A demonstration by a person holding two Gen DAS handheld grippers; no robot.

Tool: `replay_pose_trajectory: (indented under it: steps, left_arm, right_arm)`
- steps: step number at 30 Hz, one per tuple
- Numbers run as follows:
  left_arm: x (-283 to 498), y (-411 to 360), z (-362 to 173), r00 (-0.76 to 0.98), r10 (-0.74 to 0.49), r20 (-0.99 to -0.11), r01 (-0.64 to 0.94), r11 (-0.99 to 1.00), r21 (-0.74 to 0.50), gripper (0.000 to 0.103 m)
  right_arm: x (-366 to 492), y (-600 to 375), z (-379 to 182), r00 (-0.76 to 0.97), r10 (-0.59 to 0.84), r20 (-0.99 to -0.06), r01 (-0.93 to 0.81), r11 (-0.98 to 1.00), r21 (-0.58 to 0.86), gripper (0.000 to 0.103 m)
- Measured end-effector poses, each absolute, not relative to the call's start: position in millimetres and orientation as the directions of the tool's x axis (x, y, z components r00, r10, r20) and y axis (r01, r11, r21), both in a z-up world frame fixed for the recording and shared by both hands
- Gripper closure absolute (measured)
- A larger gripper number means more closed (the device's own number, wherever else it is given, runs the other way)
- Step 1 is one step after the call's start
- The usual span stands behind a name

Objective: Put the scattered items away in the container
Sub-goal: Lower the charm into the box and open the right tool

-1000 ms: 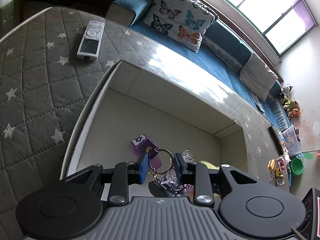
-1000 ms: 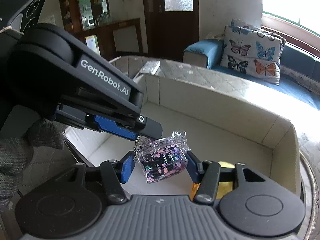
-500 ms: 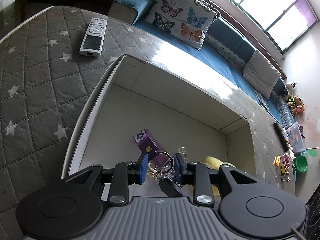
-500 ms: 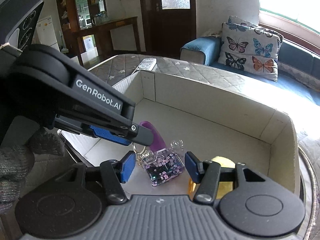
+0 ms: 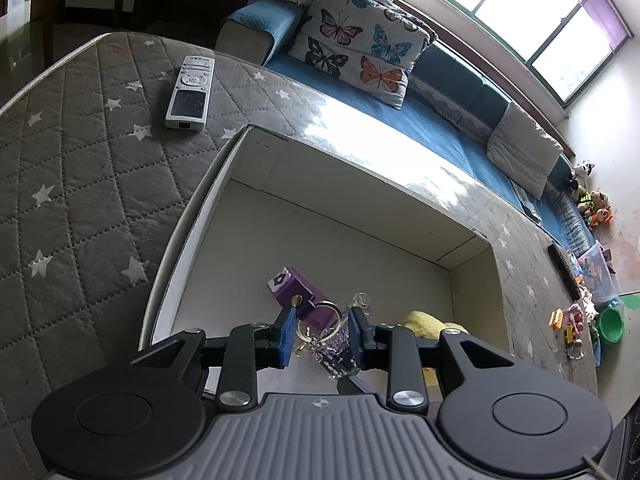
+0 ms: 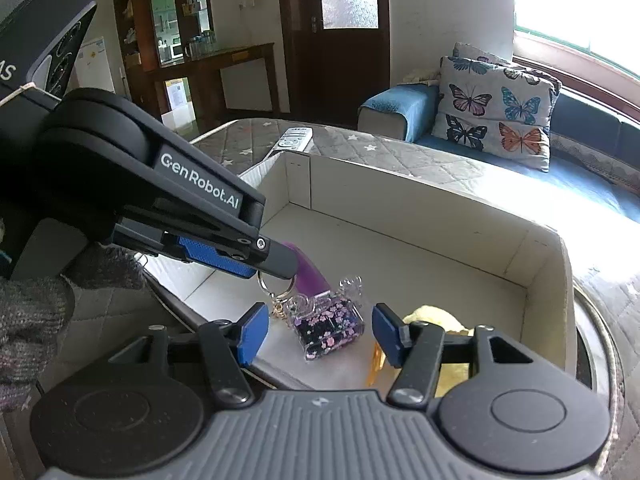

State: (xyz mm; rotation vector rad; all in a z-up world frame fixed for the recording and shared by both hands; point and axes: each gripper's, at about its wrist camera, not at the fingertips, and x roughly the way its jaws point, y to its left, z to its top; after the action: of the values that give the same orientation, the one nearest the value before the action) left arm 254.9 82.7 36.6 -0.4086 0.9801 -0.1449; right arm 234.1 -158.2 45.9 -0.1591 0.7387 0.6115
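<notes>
Nearest the cameras, the right claw (image 6: 316, 332) hangs over the near wall of the white box (image 6: 420, 200) with its blue pads wide apart and nothing between them. Just below it, the clear glitter charm (image 6: 328, 326) rests on the box floor near the near wall, so to my eye the claw has no hold on it.

Just beyond, the left claw (image 5: 322, 336) reaches into the box from the left. Its pads are partly parted around the key ring (image 5: 320, 318); whether they pinch the ring or only frame it, I cannot tell. The purple tag (image 5: 294, 294) lies on the box floor just past the fingertips, tied by ring and chain to the charm. The ring seems to stand up from the floor, which would fit the left claw lifting it a little.

To the right, against the near wall, a yellow soft thing (image 6: 434, 318) also lies inside the box.

Farther off, a white remote control (image 5: 190, 92) lies on the grey quilted worktop (image 5: 80, 168) beyond the box's far left corner, outside the container. If it counts among the scattered items, it is one that would need bringing in.
</notes>
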Motion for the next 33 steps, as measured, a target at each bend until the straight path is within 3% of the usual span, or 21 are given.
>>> replay_pose_trajectory:
  steps: [33]
  left_arm:
    - [196.7,70.1,57.4,0.592,-0.309,-0.745,-0.012,0.92,-0.391,0.07]
  right_arm:
    - [180.2,-179.7,60.3,0.62,0.458,-0.637,-0.541,0.838,0.076,0.032]
